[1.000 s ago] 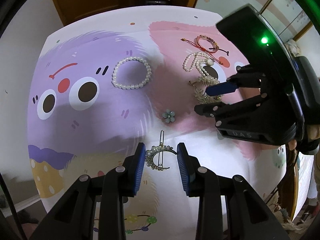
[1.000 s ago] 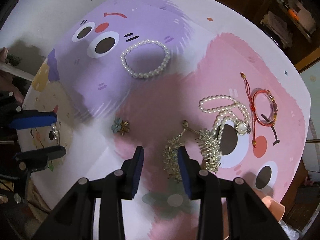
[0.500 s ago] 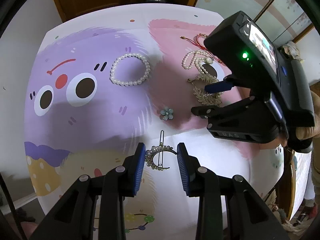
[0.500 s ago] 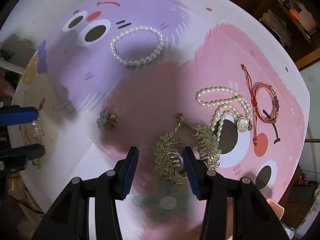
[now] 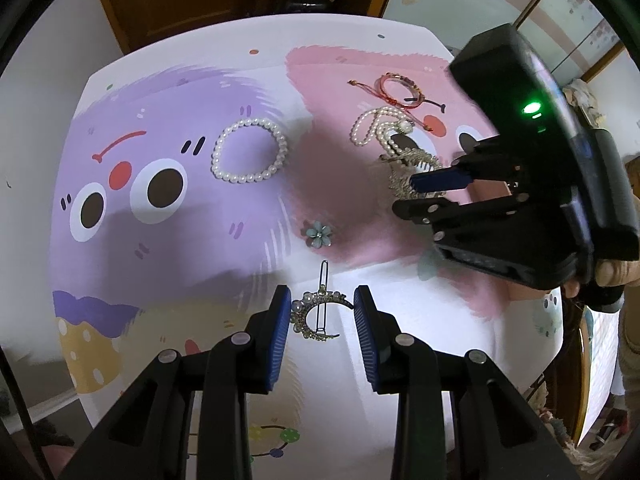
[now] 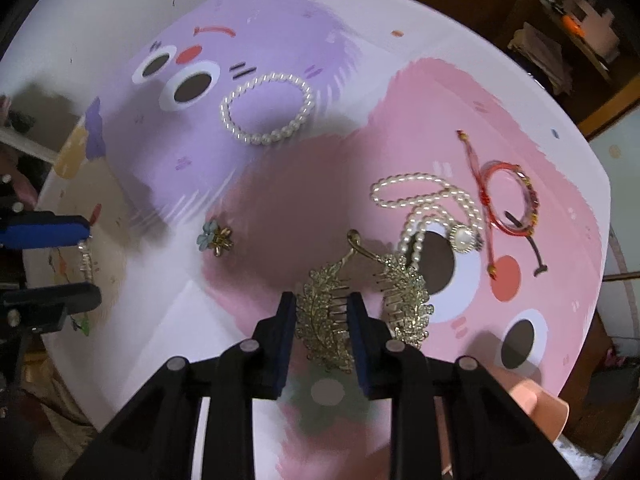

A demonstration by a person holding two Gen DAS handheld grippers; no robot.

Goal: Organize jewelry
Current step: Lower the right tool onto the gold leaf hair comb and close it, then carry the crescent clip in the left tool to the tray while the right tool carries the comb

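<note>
My right gripper [image 6: 321, 312] has just been closing; its jaws now pinch one leaf half of the gold hair claw [image 6: 326, 320] on the cartoon mat [image 6: 280, 8]. From the claw: pearl necklace [image 6: 424, 208] touches its far side, red cord bracelet [image 6: 508, 200] lies beyond the necklace, pearl bracelet [image 6: 266, 108] is well away, and flower earring [image 6: 214, 236] is near. My left gripper [image 5: 322, 320] sits w/ jaws spread either side of the pearl crescent hair clip [image 5: 318, 314], not touching it.
</note>
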